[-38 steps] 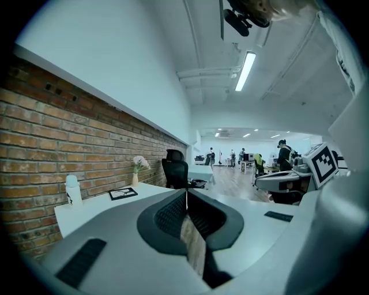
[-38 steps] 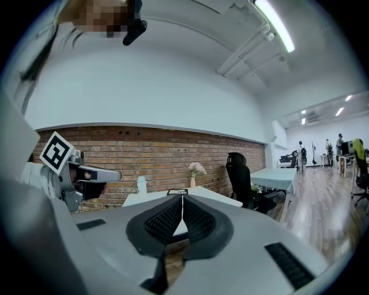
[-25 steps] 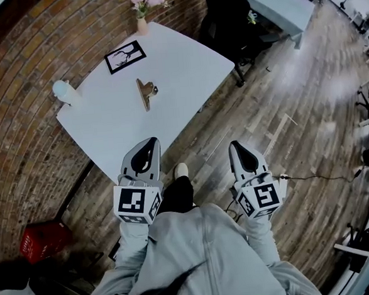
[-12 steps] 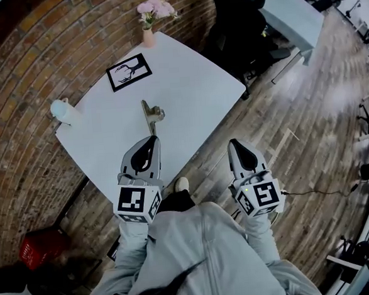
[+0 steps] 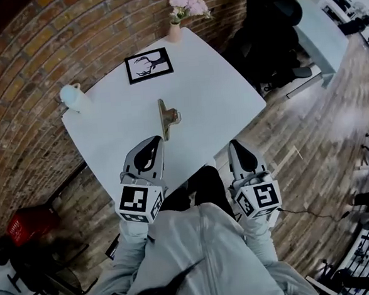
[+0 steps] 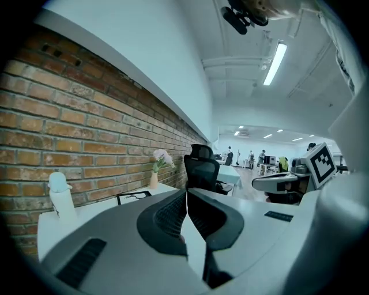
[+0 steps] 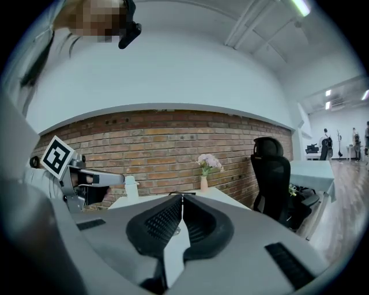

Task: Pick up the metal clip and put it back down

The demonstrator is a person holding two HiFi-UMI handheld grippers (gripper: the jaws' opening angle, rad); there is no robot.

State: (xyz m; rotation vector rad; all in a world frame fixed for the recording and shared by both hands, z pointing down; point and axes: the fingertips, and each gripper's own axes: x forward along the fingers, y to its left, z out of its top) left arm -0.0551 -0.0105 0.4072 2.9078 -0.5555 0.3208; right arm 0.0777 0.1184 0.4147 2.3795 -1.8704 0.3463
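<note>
Metal clip (image 5: 165, 120) lies with long axis toward left hand-held gripper (image 5: 151, 143).

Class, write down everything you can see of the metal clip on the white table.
The metal clip is a long, narrow bar of brass-coloured metal with a silvery looped handle sticking out from the middle of one side. It lies flat on the white table, near its centre, its length pointing roughly away from the person. Nothing is clamped in it. The left gripper is close by its near end, without visible contact.
</note>
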